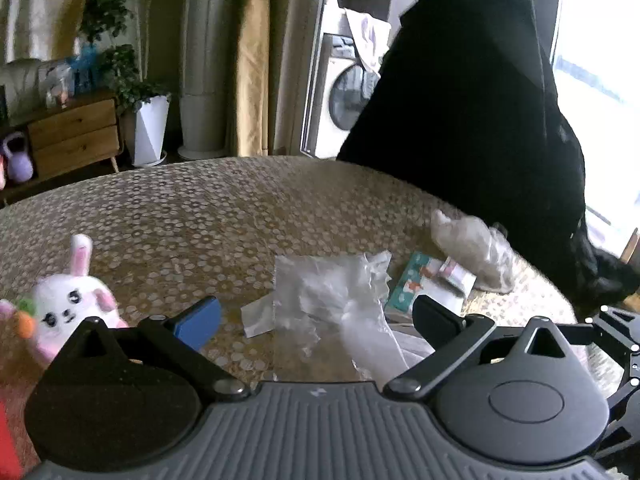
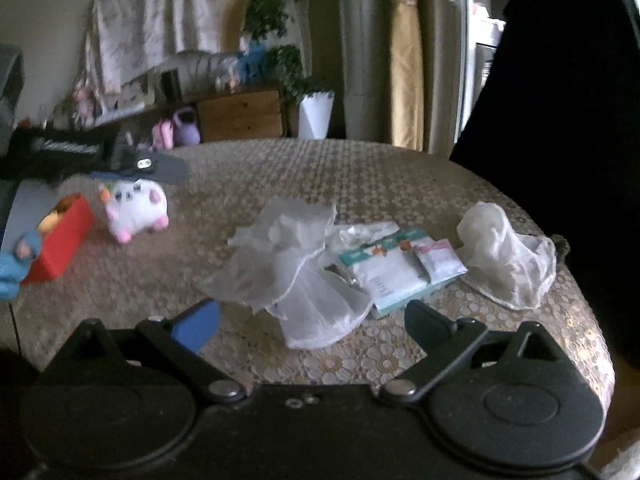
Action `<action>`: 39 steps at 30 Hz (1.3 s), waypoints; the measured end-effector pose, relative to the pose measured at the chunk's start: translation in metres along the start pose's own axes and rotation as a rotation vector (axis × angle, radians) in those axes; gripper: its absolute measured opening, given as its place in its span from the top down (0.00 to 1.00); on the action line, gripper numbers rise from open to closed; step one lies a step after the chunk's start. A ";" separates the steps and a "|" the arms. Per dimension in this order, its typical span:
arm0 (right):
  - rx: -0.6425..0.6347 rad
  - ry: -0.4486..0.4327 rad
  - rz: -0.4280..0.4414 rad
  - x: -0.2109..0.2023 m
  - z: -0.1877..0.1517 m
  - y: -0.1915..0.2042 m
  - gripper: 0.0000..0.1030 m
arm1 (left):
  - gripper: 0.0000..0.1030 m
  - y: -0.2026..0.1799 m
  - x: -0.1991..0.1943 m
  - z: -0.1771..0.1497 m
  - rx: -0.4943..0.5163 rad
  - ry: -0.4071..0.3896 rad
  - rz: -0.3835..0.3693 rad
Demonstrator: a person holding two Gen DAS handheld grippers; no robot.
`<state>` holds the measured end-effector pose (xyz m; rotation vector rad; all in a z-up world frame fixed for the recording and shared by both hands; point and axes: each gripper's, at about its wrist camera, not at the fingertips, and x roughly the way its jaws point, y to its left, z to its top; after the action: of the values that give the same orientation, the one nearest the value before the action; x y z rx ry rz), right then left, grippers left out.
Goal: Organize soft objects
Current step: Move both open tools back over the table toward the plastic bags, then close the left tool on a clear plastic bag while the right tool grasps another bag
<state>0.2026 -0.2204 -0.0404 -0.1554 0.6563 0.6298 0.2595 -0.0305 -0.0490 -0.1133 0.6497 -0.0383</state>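
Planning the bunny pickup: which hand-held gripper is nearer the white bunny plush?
Left. The left hand-held gripper is right beside the white bunny plush, which sits just off its blue-padded finger. The right hand-held gripper is farther away, facing the mesh bag.

A: What's ahead of the left hand-held gripper [image 1: 316, 316]?

B: Its jaws stand wide apart over the desk [image 1: 208, 208], nothing between them. A clear bag [image 1: 320, 292] lies crumpled just beyond.

A: And beside it?

B: A teal packet [image 1: 416, 280] to the right, touching a second, filled bag [image 1: 472, 248], blurred, maybe stuffing. A bunny [image 1: 72, 304] sits far left.
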 end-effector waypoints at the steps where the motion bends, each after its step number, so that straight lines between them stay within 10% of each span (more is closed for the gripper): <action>1: -0.006 0.005 0.002 0.004 0.000 0.000 0.05 | 0.00 -0.004 0.008 0.000 0.012 0.010 -0.002; 29: -0.171 0.127 0.068 0.096 -0.003 0.007 0.30 | 0.03 -0.028 0.132 -0.015 0.080 0.228 -0.001; 39: -0.143 0.132 0.052 0.099 -0.003 0.003 0.43 | 0.46 0.009 0.129 -0.014 -0.059 0.235 0.010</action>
<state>0.2605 -0.1697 -0.1031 -0.3163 0.7445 0.7209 0.3538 -0.0319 -0.1387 -0.1643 0.8866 -0.0227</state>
